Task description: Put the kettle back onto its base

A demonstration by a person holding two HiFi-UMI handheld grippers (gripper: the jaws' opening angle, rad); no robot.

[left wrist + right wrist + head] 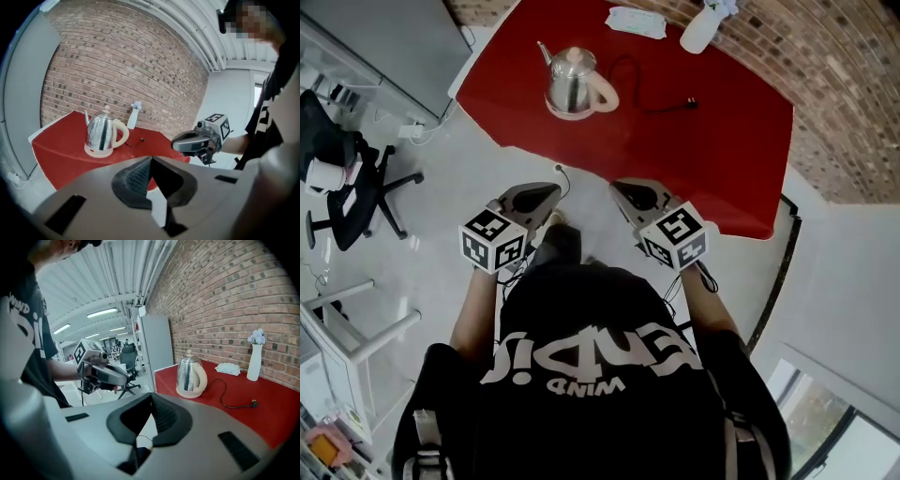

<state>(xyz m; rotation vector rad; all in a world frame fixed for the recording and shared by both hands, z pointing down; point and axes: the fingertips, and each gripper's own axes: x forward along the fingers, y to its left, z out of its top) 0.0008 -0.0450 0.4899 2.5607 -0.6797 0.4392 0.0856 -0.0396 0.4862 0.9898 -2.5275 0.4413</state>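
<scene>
A steel kettle with a cream handle stands upright on its cream base on the red table. It also shows in the left gripper view, kettle on base, and in the right gripper view, kettle. Both grippers are held off the table's near edge, close to the person's body. My left gripper is shut with nothing in it. My right gripper is shut and empty too. Neither touches the kettle.
A black cord with a plug lies right of the kettle. A white vase and a folded cloth sit at the table's far side by the brick wall. An office chair stands on the floor at the left.
</scene>
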